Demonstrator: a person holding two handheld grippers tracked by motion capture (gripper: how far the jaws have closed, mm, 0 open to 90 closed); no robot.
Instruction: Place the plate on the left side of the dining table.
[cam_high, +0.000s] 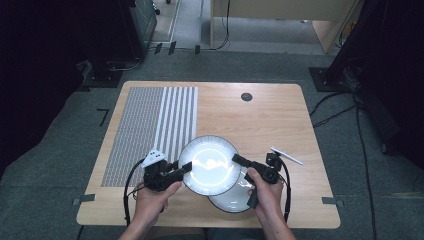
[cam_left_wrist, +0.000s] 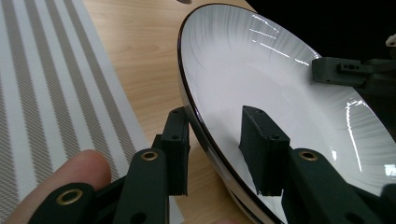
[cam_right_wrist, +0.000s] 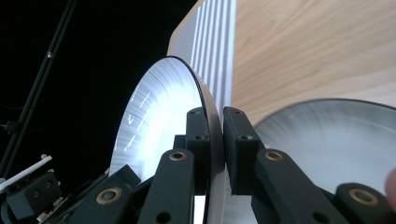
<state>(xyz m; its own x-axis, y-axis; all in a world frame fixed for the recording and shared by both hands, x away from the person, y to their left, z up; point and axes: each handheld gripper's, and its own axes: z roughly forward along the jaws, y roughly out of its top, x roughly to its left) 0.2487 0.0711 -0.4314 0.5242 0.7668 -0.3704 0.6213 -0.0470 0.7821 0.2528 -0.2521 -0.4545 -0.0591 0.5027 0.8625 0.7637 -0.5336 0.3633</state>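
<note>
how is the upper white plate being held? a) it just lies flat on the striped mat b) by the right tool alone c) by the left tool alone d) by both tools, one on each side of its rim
d: the left tool and the right tool each clamp the rim of the upper plate on opposite sides.

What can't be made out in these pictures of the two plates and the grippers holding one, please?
- Lower plate: high view, partly covered by the lifted plate and the right hand.
- Lifted plate's underside: faces away in the high view.
- Small white object on the table: too small to identify.
- Left gripper: left gripper view, rim between the jaws; contact of the far jaw unclear.
</note>
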